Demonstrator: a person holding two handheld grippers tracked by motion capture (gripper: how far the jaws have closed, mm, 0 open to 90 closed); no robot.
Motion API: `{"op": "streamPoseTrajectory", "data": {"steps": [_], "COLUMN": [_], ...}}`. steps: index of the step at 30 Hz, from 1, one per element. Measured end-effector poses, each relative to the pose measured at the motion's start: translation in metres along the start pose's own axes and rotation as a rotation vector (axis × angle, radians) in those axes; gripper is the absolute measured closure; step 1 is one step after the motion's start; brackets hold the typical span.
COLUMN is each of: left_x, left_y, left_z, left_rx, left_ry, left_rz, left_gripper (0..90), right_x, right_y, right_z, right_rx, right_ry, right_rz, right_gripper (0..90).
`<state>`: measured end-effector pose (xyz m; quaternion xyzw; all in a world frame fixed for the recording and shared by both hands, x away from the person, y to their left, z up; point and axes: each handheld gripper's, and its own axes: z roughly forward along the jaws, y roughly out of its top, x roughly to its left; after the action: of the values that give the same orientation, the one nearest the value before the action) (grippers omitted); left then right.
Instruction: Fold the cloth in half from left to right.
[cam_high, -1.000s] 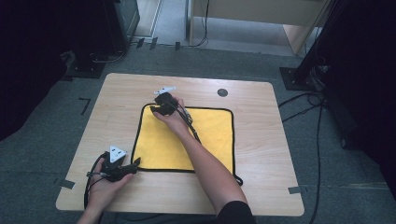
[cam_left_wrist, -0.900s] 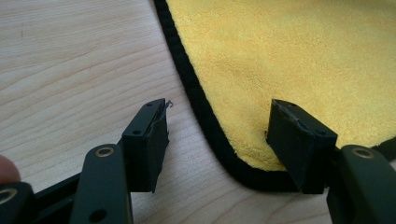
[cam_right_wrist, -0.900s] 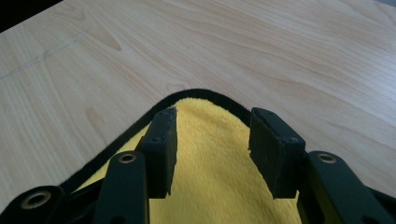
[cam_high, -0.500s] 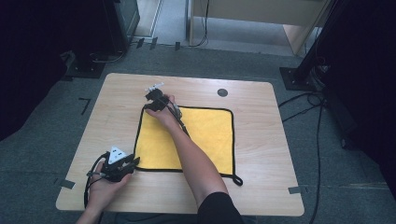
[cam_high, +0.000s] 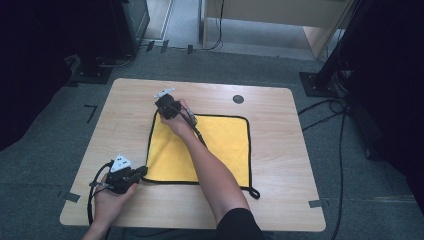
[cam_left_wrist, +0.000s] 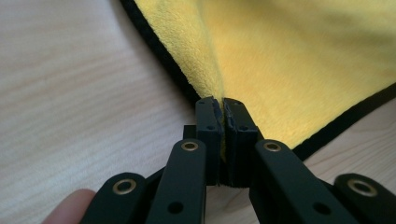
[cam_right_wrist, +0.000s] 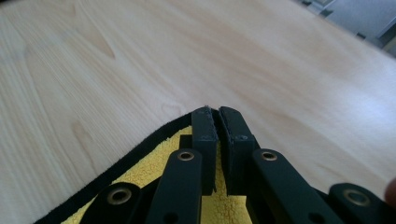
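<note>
A: What do we see of the cloth (cam_high: 210, 147)?

B: We see a yellow cloth with a black border, lying flat on the wooden table (cam_high: 280, 150), with a small black loop at one near corner. In the left gripper view a fold of it rises between the jaws.

A: And our grippers?

B: The left gripper (cam_left_wrist: 222, 103) has just closed and pinches the cloth's near corner. The right gripper (cam_right_wrist: 215, 112) has also just closed at the cloth's far corner; we think the border is caught, the pads hide it.

A: Anything near the cloth?

B: A dark round disc (cam_high: 238, 99) lies beyond the cloth. Our right forearm (cam_high: 212, 170) crosses over the cloth.
</note>
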<state>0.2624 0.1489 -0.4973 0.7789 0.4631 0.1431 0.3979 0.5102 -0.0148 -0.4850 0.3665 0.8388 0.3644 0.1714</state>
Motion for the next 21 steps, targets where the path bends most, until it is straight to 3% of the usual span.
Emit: {"op": "streamPoseTrajectory", "data": {"steps": [5, 7, 11, 16, 21], "left_x": [-0.015, -0.025, -0.048, -0.080, -0.114], "left_y": [0.013, 0.019, 0.029, 0.040, 0.051], "left_z": [-0.009, -0.010, -0.009, 0.008, 0.032], "left_rx": [-0.082, -0.090, -0.099, -0.080, -0.058], "left_ry": [0.000, 0.016, -0.006, -0.068, -0.132], "left_rz": [0.020, 0.057, 0.117, 0.183, 0.241], "left_gripper": [86.0, 85.8, 85.9, 85.9, 85.8], "right_x": [-0.014, -0.020, -0.040, -0.066, -0.087], "right_y": [0.004, 0.001, -0.011, -0.030, -0.052], "right_z": [-0.033, -0.045, -0.064, -0.086, -0.105], "right_rx": [-0.089, -0.102, -0.108, -0.131, -0.115], "right_ry": [0.009, -0.005, -0.003, 0.026, -0.011], "right_rz": [0.041, 0.035, 0.054, 0.106, 0.104], "right_gripper": [86.2, 85.9, 85.6, 85.5, 85.5]}}
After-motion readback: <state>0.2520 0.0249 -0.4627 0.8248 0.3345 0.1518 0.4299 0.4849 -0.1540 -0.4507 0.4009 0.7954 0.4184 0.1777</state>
